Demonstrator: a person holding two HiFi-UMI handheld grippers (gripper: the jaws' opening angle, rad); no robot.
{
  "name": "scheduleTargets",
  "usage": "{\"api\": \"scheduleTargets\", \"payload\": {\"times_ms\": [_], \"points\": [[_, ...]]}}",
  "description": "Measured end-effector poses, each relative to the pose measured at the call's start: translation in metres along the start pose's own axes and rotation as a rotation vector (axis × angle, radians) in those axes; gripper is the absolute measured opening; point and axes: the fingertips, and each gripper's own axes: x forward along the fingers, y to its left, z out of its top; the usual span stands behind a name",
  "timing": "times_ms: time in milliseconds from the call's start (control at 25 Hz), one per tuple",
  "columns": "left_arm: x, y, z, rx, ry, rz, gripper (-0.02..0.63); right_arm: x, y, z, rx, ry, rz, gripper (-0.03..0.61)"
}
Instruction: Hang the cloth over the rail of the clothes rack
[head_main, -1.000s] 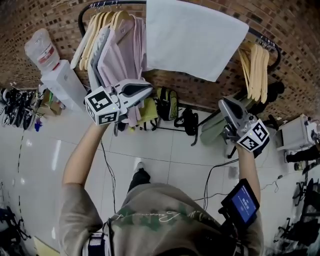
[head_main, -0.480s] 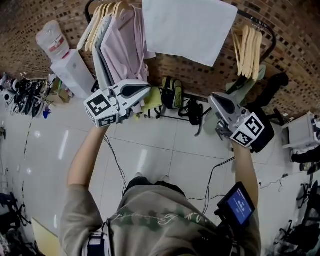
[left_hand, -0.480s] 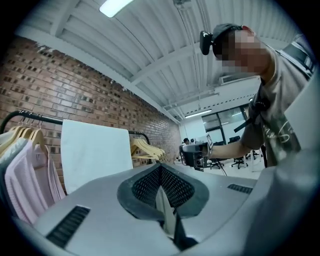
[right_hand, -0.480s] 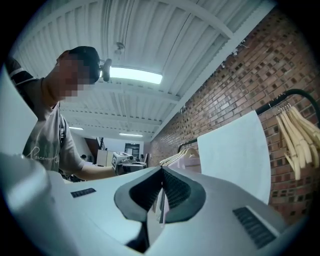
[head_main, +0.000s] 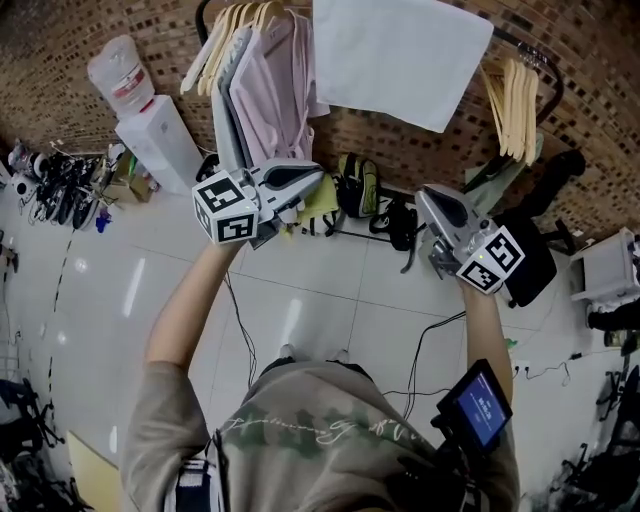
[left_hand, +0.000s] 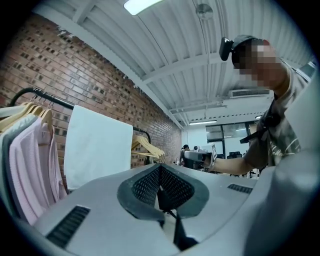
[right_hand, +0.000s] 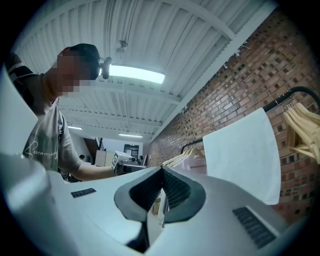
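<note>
Task status: judged complete or nearly so. The white cloth (head_main: 400, 55) is draped over the black rail (left_hand: 35, 92) of the clothes rack, hanging flat between the pink garments (head_main: 275, 85) on one side and the bare wooden hangers (head_main: 515, 105) on the other. One lower corner hangs further down than the other, so a straightening pass may be the only step left. Neither tool touches the cloth. The left gripper (head_main: 312, 178) has its jaws pressed fully together with nothing between them (its own view shows the ribbed pads meeting). The right gripper (head_main: 428, 200) is likewise closed and empty. Pose: both forearms are extended forward from the person's chest, well apart from each other, each gripper pointing roughly level toward the rack. Both sit lower in the head view than the cloth's bottom edge and clear of it.
</note>
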Motion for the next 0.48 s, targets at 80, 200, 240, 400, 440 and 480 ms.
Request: {"api": "scheduleTargets", "payload": {"times_ms": [80, 200, 240, 400, 440, 480], "points": [[-0.002, 0.005, -0.001, -0.011, -0.004, 0.005, 0.003, 0.006, 0.003, 0.0, -0.019, 0.008, 0.005, 0.006], [-0.002, 0.01, 0.002, -0.017, -0.015, 0.0, 0.003, 0.01, 0.003, 0.004, -0.031, 0.007, -0.001, 0.007], [-0.002, 0.011, 0.003, -0.02, -0.02, -0.003, 0.003, 0.011, 0.002, 0.006, -0.035, 0.006, -0.003, 0.006], [0.002, 0.014, 0.009, -0.012, -0.031, -0.013, 0.003, 0.014, -0.001, 0.015, -0.043, -0.004, -0.014, 0.006], [0.004, 0.013, 0.007, -0.013, -0.029, -0.021, 0.003, 0.015, -0.001, 0.015, -0.039, -0.01, -0.017, 0.006], [0.006, 0.011, 0.004, -0.015, -0.025, -0.031, 0.003, 0.015, 0.0, 0.015, -0.036, -0.012, -0.019, 0.007]]}}
